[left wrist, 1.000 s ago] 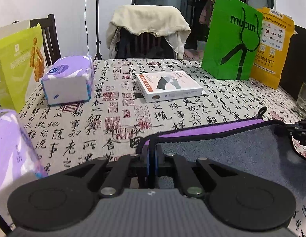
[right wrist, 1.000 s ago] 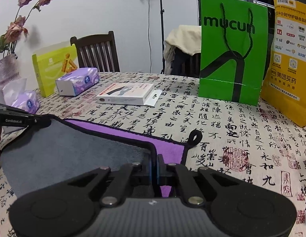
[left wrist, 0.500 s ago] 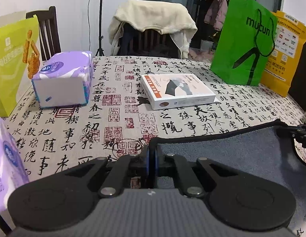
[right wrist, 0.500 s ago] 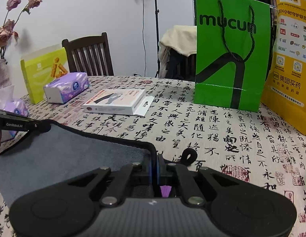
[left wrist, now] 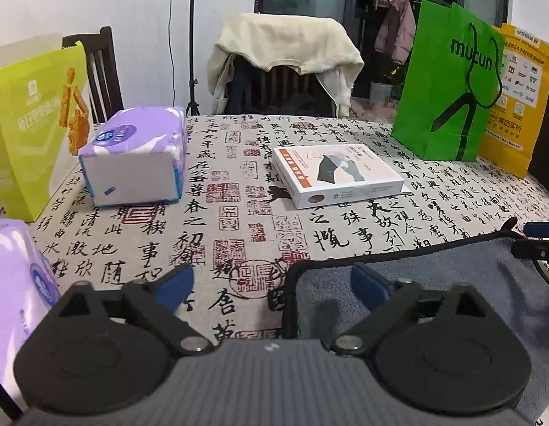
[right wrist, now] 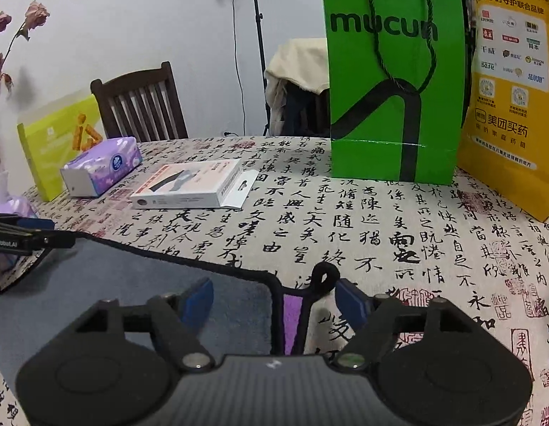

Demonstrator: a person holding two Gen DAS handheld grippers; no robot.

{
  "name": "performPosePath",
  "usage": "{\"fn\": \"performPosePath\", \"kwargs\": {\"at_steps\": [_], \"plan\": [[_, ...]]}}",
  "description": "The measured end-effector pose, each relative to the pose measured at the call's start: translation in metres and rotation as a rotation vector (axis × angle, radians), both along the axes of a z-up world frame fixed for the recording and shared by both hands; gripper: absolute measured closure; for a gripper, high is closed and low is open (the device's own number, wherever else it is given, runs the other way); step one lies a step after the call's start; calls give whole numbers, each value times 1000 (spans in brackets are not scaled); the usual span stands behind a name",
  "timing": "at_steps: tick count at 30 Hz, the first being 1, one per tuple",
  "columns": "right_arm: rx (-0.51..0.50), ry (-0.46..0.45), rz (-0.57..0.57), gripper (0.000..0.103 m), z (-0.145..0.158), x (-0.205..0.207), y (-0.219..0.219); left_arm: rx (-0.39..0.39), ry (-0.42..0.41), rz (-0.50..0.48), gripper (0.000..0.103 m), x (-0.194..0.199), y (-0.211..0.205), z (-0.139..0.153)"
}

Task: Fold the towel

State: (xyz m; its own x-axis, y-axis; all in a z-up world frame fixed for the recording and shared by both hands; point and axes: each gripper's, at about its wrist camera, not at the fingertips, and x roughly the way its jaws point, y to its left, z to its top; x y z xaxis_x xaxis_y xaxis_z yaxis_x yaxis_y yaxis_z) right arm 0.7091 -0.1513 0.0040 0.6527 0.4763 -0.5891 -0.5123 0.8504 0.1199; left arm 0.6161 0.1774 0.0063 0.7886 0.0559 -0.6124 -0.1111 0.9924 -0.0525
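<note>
A grey towel (left wrist: 434, 284) with black trim lies flat on a table (left wrist: 239, 177) covered in a calligraphy-print cloth, at the near edge. The left gripper (left wrist: 272, 284) hovers over the towel's left corner, jaws spread apart, holding nothing. The right gripper (right wrist: 274, 294) sits over the towel's right corner, by its hanging loop (right wrist: 324, 278), jaws also apart; a purple strip of the towel's underside shows there. Farther back on the table rest a white box (left wrist: 336, 174), a tissue pack (left wrist: 136, 156), a green bag (right wrist: 395, 78) and a yellow bag (right wrist: 512, 81).
</note>
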Motion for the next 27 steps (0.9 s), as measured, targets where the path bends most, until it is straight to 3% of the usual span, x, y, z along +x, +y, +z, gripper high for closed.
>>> {"fn": "performPosePath", "kwargs": {"at_steps": [6, 27], "plan": [[16, 1, -28, 16, 3, -9, -5, 15, -16, 8, 3, -14, -2, 2], [5, -35, -36, 14, 17, -98, -19, 15, -42, 13, 2, -100, -12, 20]]}}
